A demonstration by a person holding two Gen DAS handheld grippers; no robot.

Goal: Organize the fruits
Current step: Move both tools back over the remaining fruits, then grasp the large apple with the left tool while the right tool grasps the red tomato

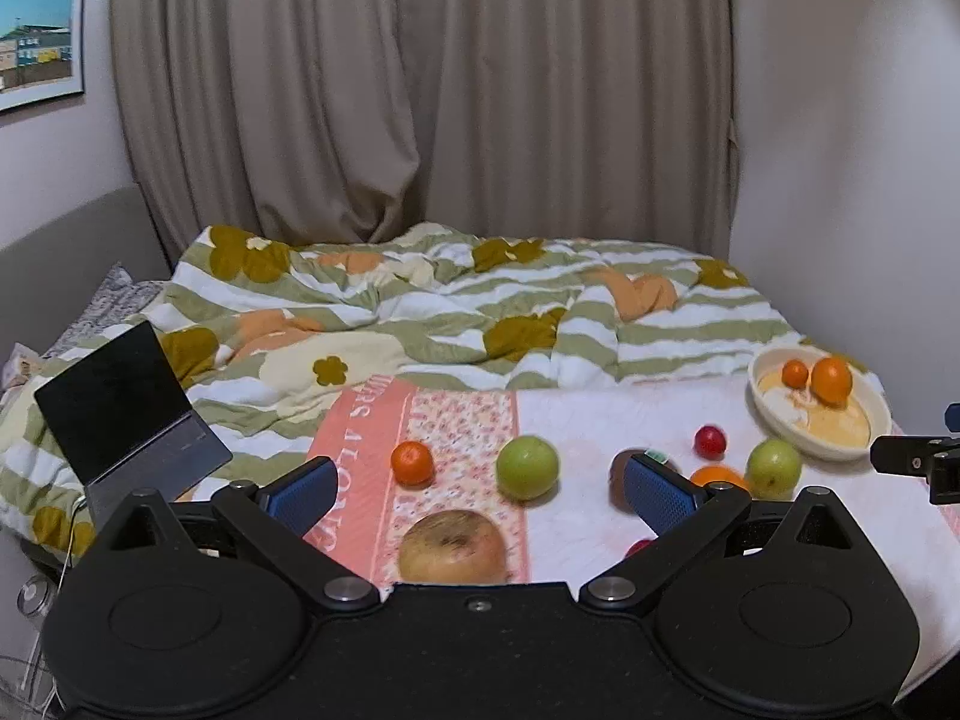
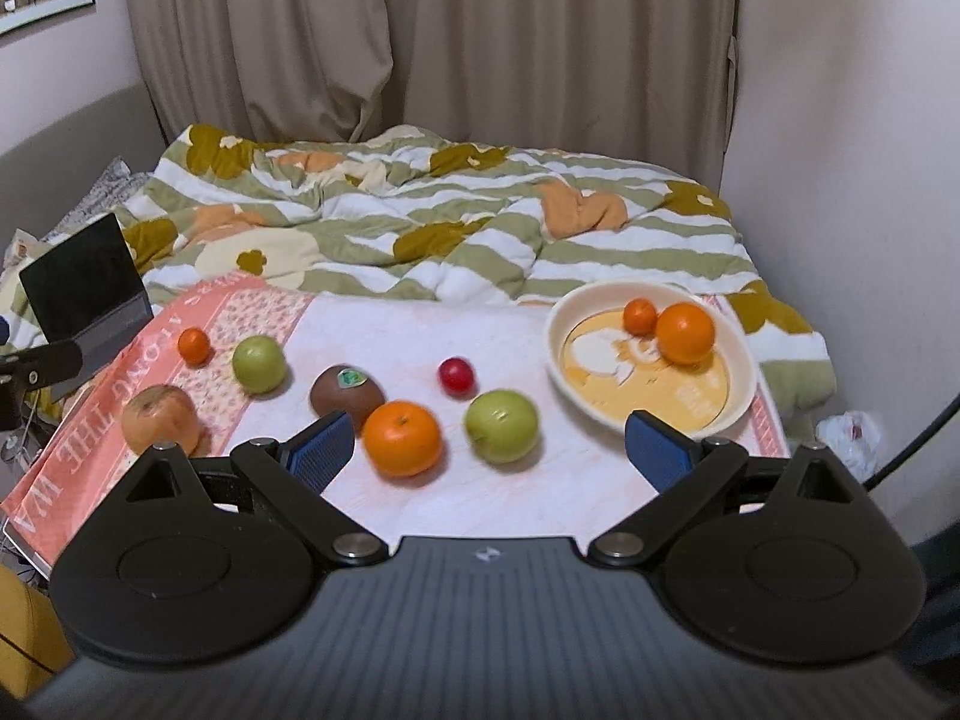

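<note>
— While both claws hang over the cloth [image 2: 420, 324], what does the right gripper [image 2: 489, 450] have between its fingers?

— Nothing gripped. Its jaws are spread wide, and the big orange [image 2: 402, 438] and a green apple [image 2: 501, 426] lie on the cloth in the gap, just ahead of the pads. The bowl [image 2: 744, 360], with two oranges inside, sits beyond the right finger.

— And the left gripper [image 1: 480, 495]?

— Also wide open and holding nothing. The brownish apple [image 1: 453, 546] lies between its fingers, close to the body; another green apple [image 1: 527, 467] and a small orange [image 1: 412, 463] sit just past the tips. The kiwi [image 1: 618, 471] is partly hidden behind the right pad.
</note>
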